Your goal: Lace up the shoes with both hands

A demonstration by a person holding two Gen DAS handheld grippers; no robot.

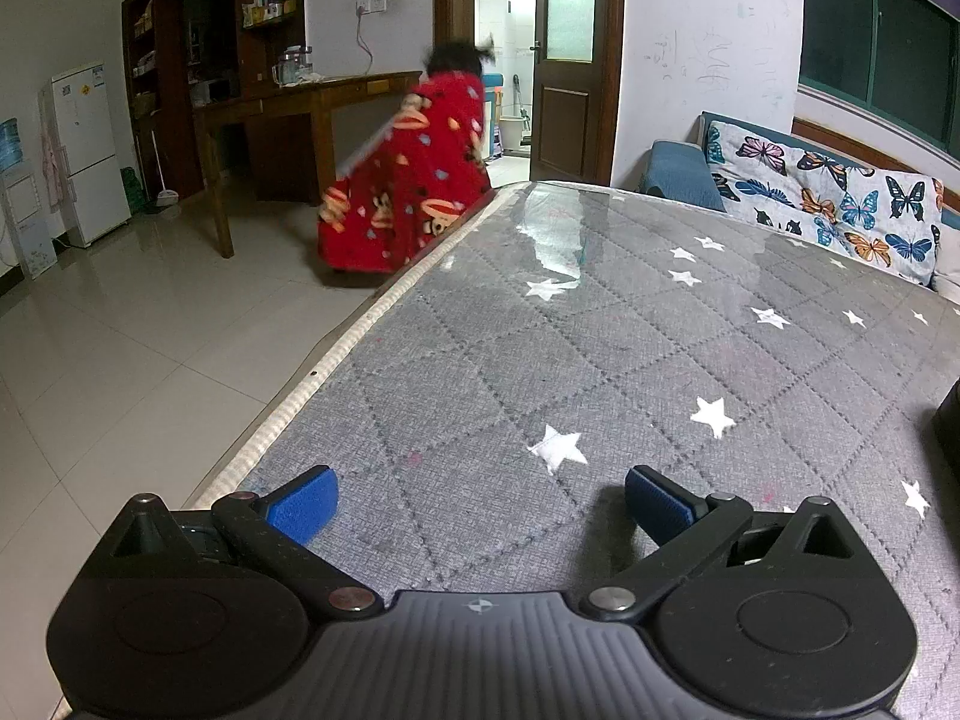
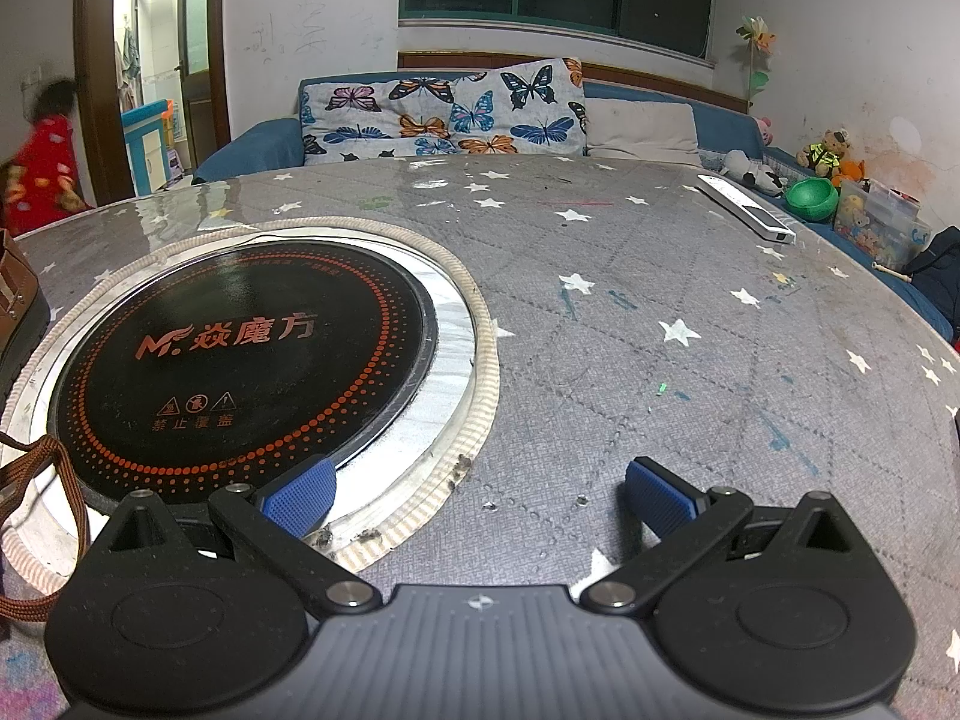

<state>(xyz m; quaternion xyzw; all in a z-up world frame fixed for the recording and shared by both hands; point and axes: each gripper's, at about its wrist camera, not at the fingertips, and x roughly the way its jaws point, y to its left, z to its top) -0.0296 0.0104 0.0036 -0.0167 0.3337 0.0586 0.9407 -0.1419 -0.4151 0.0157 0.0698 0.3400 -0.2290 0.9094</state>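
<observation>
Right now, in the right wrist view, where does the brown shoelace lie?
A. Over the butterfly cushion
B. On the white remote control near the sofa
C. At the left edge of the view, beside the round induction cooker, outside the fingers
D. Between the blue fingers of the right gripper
C: the brown shoelace loops at the left edge, by the round induction cooker, and the right gripper is open and empty.
</observation>
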